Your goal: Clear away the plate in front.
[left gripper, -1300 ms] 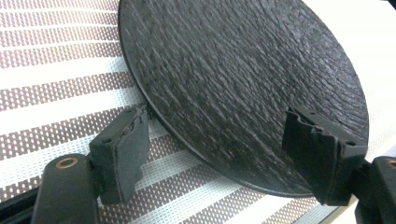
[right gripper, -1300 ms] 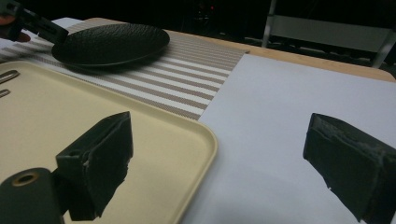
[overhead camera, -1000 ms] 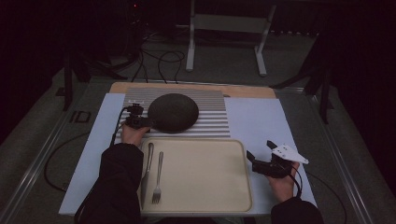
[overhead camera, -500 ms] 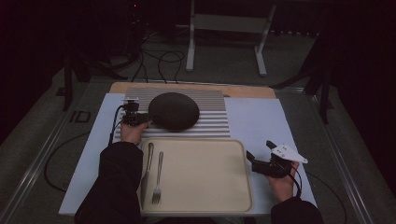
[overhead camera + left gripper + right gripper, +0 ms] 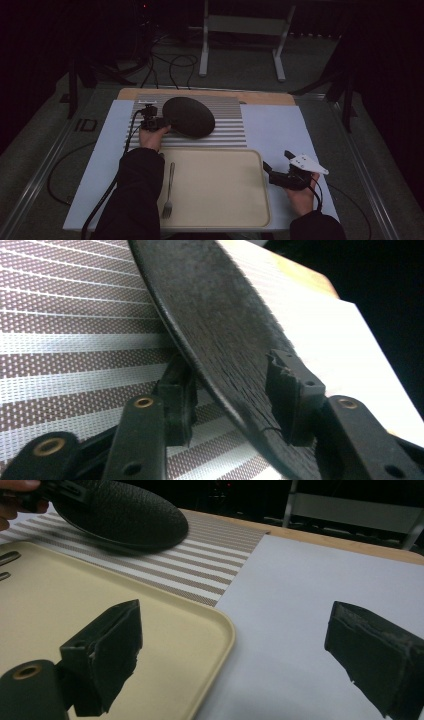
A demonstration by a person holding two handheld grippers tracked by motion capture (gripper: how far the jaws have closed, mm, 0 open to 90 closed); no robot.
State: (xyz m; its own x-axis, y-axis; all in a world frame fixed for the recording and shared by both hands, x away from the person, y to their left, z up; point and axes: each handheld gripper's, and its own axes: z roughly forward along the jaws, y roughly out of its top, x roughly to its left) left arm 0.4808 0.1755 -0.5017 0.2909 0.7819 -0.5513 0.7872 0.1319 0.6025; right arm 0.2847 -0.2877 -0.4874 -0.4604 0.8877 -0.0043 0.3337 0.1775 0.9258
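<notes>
right now the left gripper (image 5: 156, 122) has the dark plate (image 5: 189, 116) by its near edge. in the left gripper view one jaw sits under the rim and the other sits on top, so the jaws are pinched narrow on the plate (image 5: 220, 325). the plate is over the striped mat (image 5: 227, 131), at the far side of the table, and it looks tipped up a bit on the held side. i cannot tell if its far edge touches the mat.

the right gripper (image 5: 280, 174) waits well apart, just beside the right edge of the yellow tray (image 5: 215, 185), and its jaws stand wide with nothing between them. a fork (image 5: 169, 192) lies on the left part of the tray.

my guess is the plate is meant to go onto the tray. to do that well, keep the pinch tight, since the plate is big and held only at one rim, so it could droop or slip. lift it slow and flat. bring it to the bare middle of the tray, away from the fork, and set it down soft before letting go.
</notes>
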